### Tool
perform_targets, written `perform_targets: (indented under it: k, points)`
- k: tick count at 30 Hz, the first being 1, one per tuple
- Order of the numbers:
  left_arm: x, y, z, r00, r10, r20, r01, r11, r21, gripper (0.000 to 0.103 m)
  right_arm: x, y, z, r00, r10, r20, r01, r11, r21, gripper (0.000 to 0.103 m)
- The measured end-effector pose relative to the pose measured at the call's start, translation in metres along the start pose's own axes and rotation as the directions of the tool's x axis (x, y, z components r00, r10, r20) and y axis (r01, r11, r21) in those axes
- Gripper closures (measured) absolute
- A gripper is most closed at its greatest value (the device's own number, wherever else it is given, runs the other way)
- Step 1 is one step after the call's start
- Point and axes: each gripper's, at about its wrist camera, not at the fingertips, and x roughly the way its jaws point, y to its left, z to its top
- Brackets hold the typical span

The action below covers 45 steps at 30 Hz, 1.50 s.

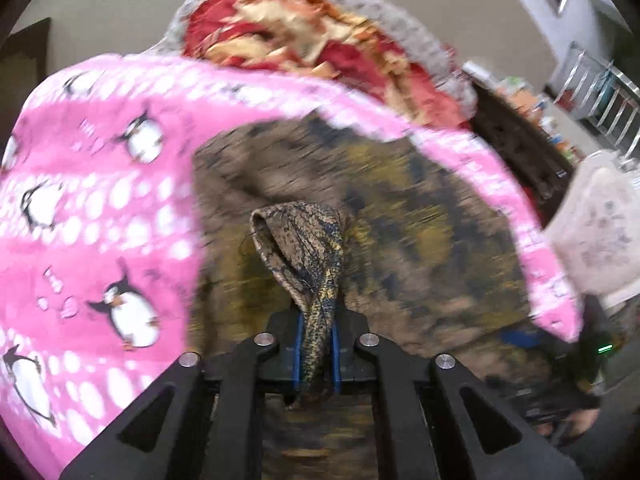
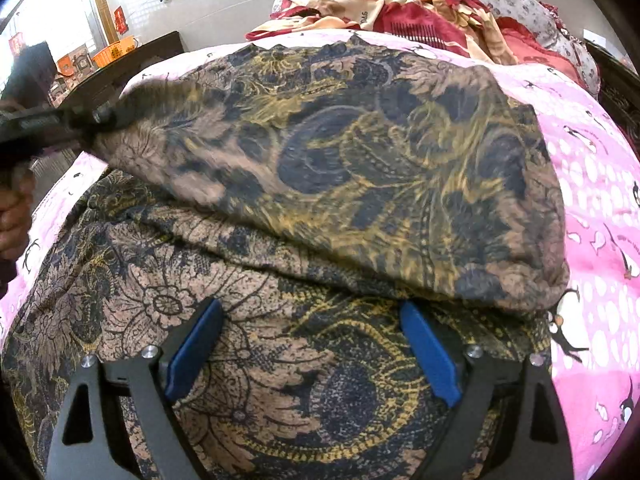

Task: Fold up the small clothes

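A brown, navy and yellow patterned garment [image 2: 320,184] lies on a pink penguin-print bedsheet [image 2: 592,184]. My left gripper [image 1: 316,344] is shut on a bunched corner of the garment [image 1: 308,240] and holds it above the rest of the cloth. In the right wrist view it comes in from the left [image 2: 92,120], pulling a flap of the garment over the lower layer. My right gripper [image 2: 312,356] is open, its blue pads [image 2: 428,352] spread just above the lower layer, holding nothing.
A crumpled red and cream floral blanket [image 2: 400,4] and a grey floral pillow [image 2: 516,0] lie at the head of the bed. The bedsheet also shows in the left wrist view [image 1: 100,200]. A dark wooden bed frame [image 2: 132,64] and orange baskets [image 2: 116,50] stand at the left.
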Motion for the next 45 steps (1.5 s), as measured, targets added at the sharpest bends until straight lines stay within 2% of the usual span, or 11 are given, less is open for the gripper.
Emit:
perform_targets:
  k: [7,11,14,15,16,18,21,29,32,41,45]
  points:
    - [0.004,0.007,-0.027,0.997,0.077,0.006,-0.077,0.997,-0.023,0.094,-0.006,0.003,0.001,0.999,0.027,-0.023,-0.027,1.0,-0.003,0.009]
    - [-0.037,0.0,-0.031,0.957,0.247,0.152,-0.246,0.969,-0.028,0.093,-0.03,-0.013,0.016,0.992,0.121,-0.032,-0.119,0.99,0.077,0.033]
    - [-0.047,-0.014,-0.013,0.94,0.239,0.242,-0.234,0.971,-0.053,0.093,-0.062,-0.034,0.045,0.993,-0.014,0.114,0.003,0.996,0.094,0.036]
    - [-0.041,-0.022,-0.005,0.949,0.195,0.247,-0.192,0.981,-0.038,0.093,-0.066,-0.044,0.057,0.985,-0.092,0.146,0.073,0.989,0.13,0.05]
    - [-0.028,-0.03,0.001,0.961,0.157,0.229,-0.159,0.987,-0.011,0.093,-0.064,-0.054,0.066,0.982,-0.113,0.15,0.086,0.98,0.178,0.066]
    - [0.016,-0.04,0.008,0.979,0.163,0.119,-0.168,0.985,0.033,0.093,-0.043,-0.068,0.076,0.99,-0.083,0.11,0.056,0.972,0.23,0.075]
    - [0.051,-0.029,-0.006,0.968,0.251,0.015,-0.252,0.967,0.043,0.099,0.004,-0.085,0.068,0.987,-0.154,-0.054,0.162,0.958,0.236,0.092]
    - [0.03,-0.023,-0.04,0.97,0.231,0.075,-0.233,0.972,0.014,0.102,-0.025,-0.109,0.09,0.986,-0.105,0.131,0.054,0.937,0.346,0.093]
    - [0.029,-0.024,-0.041,0.971,0.228,0.076,-0.23,0.973,0.014,0.102,0.011,-0.117,0.098,0.989,-0.142,0.026,0.125,0.935,0.332,0.097]
    - [0.016,-0.022,-0.044,0.979,0.191,0.077,-0.19,0.982,-0.014,0.102,-0.012,-0.104,0.094,0.979,-0.159,0.127,0.121,0.956,0.269,0.097]
    - [0.016,-0.022,-0.044,0.978,0.194,0.077,-0.194,0.981,-0.01,0.102,-0.028,-0.083,0.063,0.967,-0.236,0.1,0.21,0.953,0.218,0.078]
